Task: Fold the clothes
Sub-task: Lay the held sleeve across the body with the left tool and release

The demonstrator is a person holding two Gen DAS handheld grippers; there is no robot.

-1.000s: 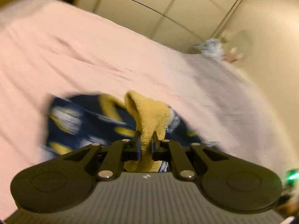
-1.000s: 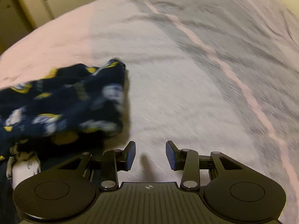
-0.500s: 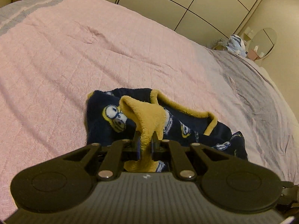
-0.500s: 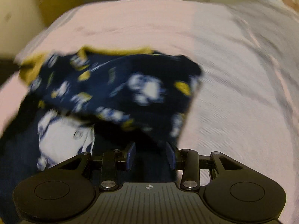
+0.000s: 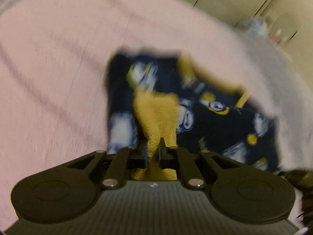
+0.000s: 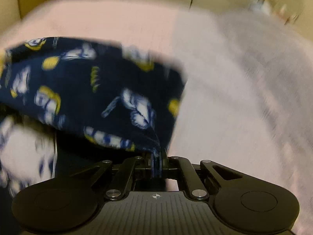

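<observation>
At lower centre of the left wrist view, my left tongs (image 5: pixel 152 152) pinch the garment's (image 5: pixel 205 117) yellow lining, the navy print sprawled mid-frame on the pink bed (image 5: pixel 58 68). In the right wrist view, my right tongs (image 6: pixel 157 160) are clamped on a thin navy edge at lower centre — the cloth drapes off to the left. I judge that sliver could slip free if I pull hard, dropping the corner and spoiling the fold.
</observation>
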